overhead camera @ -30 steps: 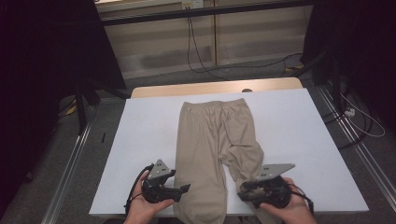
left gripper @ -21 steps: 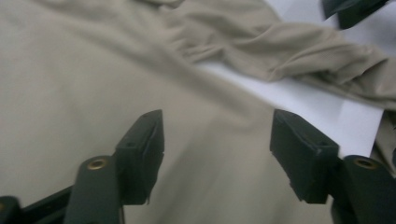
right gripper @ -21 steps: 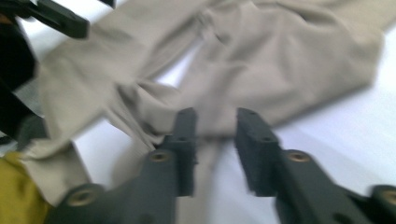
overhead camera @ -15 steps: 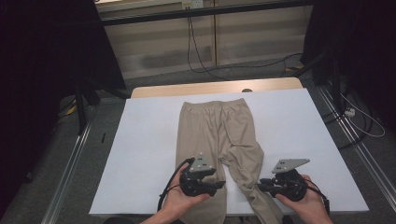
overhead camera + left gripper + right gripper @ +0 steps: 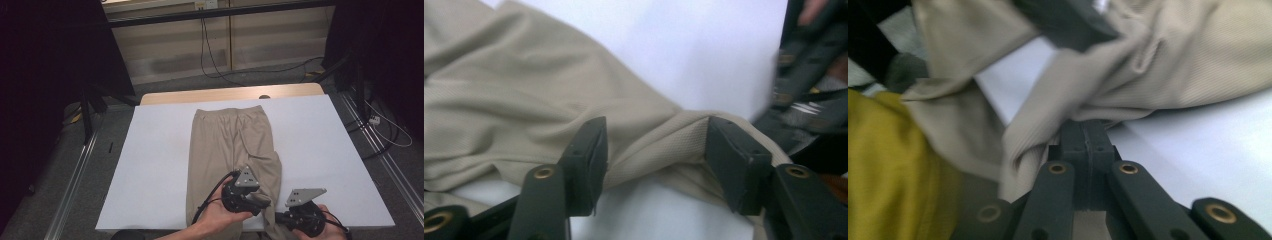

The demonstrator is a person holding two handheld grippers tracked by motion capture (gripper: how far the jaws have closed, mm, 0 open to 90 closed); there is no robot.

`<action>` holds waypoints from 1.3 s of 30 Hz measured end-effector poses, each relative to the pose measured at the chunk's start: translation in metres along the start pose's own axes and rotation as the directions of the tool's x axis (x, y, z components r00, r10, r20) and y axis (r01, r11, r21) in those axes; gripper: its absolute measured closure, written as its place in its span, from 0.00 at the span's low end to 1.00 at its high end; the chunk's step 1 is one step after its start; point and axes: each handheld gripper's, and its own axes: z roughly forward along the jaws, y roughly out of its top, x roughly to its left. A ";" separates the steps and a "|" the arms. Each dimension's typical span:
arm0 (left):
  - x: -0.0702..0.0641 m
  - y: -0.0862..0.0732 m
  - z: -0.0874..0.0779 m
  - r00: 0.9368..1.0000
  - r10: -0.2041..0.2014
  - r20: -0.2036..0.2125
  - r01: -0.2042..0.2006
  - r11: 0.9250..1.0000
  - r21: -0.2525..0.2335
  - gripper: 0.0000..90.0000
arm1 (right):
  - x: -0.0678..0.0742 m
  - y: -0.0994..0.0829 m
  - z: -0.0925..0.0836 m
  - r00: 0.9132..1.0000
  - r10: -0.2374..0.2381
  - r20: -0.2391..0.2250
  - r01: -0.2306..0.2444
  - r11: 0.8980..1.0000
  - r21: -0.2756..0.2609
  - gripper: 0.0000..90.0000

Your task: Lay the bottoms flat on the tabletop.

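- Beige fabric of the trousers (image 5: 232, 150) lies lengthwise down the white table cover (image 5: 150, 165), waistband at the far end and leg hems at the near edge.
- Right gripper (image 5: 1087, 135), at the near edge, has its jaws pressed together on a fold of the hem; the cloth bunches above them.
- Left gripper (image 5: 654, 160) has its jaws spread wide, straddling a raised ridge of the same leg without pinching it.
- Change noted: a second ago the left gripper sat at the left side of the trousers; it has crossed to the right leg, close beside the right gripper.
- Assessment: both tools now converge on one hem, probably to secure a second grasp.
- Beyond the table, a wooden edge (image 5: 225, 94) and loose cables (image 5: 240, 70) are visible.
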 end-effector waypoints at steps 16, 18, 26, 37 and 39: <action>0.008 -0.010 -0.011 1.000 0.006 0.022 -0.008 0.998 0.056 0.99 | -0.009 -0.002 -0.012 0.999 0.053 -0.003 -0.053 0.994 -0.095 0.84; 0.011 -0.008 -0.023 1.000 -0.002 0.003 0.002 0.999 0.032 0.99 | -0.016 -0.001 -0.013 0.997 0.079 0.025 -0.076 0.991 -0.108 0.86; 0.030 -0.008 -0.061 0.998 -0.044 -0.045 0.043 0.998 -0.037 0.99 | -0.027 0.013 0.006 0.993 0.072 0.094 -0.067 0.996 -0.053 0.75; 0.049 -0.036 -0.066 0.988 -0.088 -0.129 0.093 0.995 0.037 0.99 | -0.017 0.036 0.035 0.990 -0.039 0.132 0.044 0.998 -0.037 0.70; 0.049 -0.036 -0.064 0.988 -0.081 -0.129 0.088 0.995 0.045 0.99 | -0.016 0.037 0.035 0.991 -0.056 0.124 0.060 0.998 -0.027 0.95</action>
